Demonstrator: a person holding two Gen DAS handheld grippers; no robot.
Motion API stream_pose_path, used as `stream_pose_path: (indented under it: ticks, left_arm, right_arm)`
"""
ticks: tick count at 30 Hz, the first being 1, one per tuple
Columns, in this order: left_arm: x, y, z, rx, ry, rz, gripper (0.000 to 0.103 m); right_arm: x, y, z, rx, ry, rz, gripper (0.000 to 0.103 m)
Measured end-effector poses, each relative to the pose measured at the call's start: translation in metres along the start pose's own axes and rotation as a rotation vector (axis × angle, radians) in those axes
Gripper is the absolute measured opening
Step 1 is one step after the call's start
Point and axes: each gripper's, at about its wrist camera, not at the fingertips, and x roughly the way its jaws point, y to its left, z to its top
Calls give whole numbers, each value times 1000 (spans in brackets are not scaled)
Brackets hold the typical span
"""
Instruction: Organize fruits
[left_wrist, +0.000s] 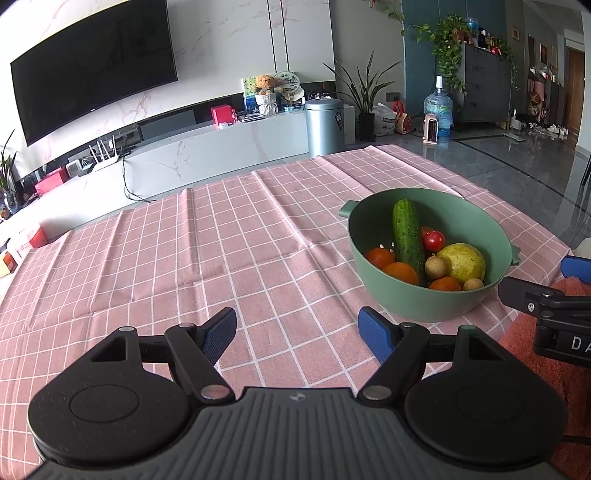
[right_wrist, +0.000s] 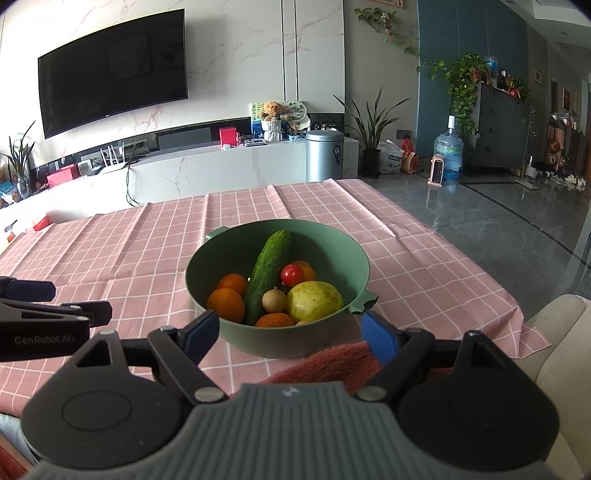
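Item 1, left tongs (left_wrist: 297, 332): we found them spread wide and holding nothing, poised low over the pink checked tabletop (left_wrist: 184, 258), with the green bowl (left_wrist: 424, 306) off at their 2 o'clock.

Item 2, green bowl, seen from the right wrist (right_wrist: 258, 332): it stood on the tabletop at 12 o'clock of the right tongs, a handle tab at its 10 o'clock and another at its 4 o'clock.

Item 3, contents. We logged all produce inside the bowl and none on the cloth:
- orange (right_wrist: 226, 304) at the bowl's 8 o'clock, a second orange (right_wrist: 232, 283) just behind it, a third (right_wrist: 275, 320) at 6 o'clock
- cucumber (right_wrist: 267, 273), leaning tilted from the floor of the bowl up toward 12 o'clock
- small brown round fruit (right_wrist: 274, 301) touching the cucumber
- tomato (right_wrist: 292, 275) resting on top of the heap
- large yellow-green fruit (right_wrist: 314, 301) at 4 o'clock

Item 4, right tongs (right_wrist: 291, 332): likewise spread and empty, straddling the near rim.

Handling note: we judged the scene to fit either fruit gathered in the bowl or fruit awaiting sorting out of it. For any pick, we would take top pieces before buried ones, squeeze the tomato gently, and grip the cucumber across its middle so the round pieces beside it did not roll.
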Motion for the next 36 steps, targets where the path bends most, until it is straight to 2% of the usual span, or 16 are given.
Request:
stream_pose_path:
  ticks: [36]
  left_arm:
    - [-4, 1, 2, -1, -5, -7, 88]
  right_arm:
    - [0, 0, 0, 0, 0, 1, 81]
